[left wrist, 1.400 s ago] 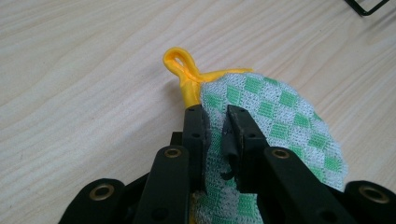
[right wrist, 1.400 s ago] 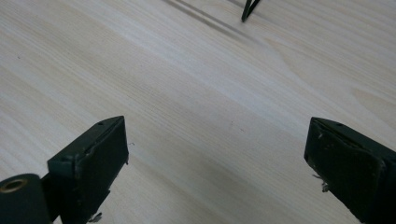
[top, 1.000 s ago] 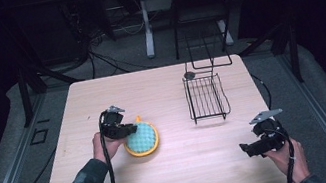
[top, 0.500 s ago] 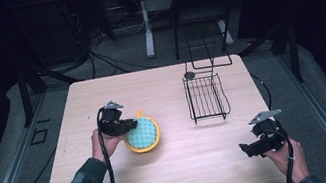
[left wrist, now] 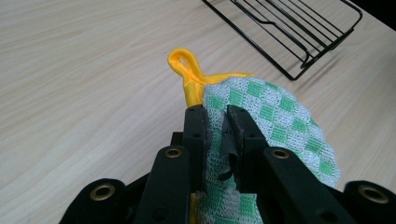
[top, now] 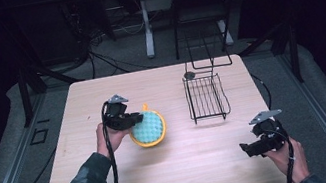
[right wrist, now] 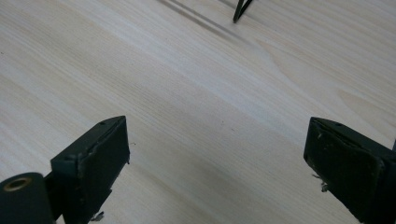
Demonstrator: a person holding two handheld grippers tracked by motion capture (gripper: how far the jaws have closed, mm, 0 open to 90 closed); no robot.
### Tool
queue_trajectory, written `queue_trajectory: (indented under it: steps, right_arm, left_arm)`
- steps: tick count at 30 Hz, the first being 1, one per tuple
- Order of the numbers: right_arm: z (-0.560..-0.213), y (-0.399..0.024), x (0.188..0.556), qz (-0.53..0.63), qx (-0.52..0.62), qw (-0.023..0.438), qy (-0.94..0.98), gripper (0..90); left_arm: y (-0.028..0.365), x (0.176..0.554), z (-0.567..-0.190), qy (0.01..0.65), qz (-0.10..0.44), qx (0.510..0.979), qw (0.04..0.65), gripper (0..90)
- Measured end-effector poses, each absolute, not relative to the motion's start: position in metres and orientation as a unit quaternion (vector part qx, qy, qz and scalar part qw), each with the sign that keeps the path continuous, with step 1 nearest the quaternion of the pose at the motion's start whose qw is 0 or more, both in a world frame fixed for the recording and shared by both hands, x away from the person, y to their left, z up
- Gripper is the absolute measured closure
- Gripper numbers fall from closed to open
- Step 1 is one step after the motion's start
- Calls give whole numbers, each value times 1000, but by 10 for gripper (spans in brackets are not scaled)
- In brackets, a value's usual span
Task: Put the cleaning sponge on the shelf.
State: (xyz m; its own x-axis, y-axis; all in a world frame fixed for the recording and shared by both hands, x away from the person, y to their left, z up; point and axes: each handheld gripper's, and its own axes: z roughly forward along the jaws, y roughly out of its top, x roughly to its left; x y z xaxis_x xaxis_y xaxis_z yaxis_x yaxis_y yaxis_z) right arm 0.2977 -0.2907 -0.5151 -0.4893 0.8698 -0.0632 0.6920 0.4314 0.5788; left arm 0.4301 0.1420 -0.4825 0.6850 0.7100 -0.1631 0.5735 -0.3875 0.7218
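Note:
A round pot holder (top: 149, 128), green-and-white checked with a yellow rim and hanging loop (left wrist: 183, 63), is pinched at its edge by my left gripper (top: 131, 121) left of the table's middle. In the left gripper view the two black jaws squeeze the checked cloth (left wrist: 275, 116) and it stands lifted and tilted off the wood. My right gripper (top: 246, 149) hovers near the front right of the table, jaws wide apart with bare wood between them (right wrist: 217, 140).
A black wire rack (top: 206, 97) lies on the wooden table (top: 185, 169) right of centre, with a taller wire frame (top: 207, 53) and a small dark round piece (top: 189, 75) behind it. The floor around is dark, with table legs and cables.
My left gripper has risen slightly with the pot holder, tilting it up off the table. The right gripper has stayed where it was.

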Motion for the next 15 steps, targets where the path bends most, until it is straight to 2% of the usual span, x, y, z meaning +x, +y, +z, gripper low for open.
queue_trajectory:
  steps: [15]
  right_arm:
    - [-514,-292,297,249,473,178,827,66]
  left_arm:
    - [109,444,-460,355,88,836,410,787]
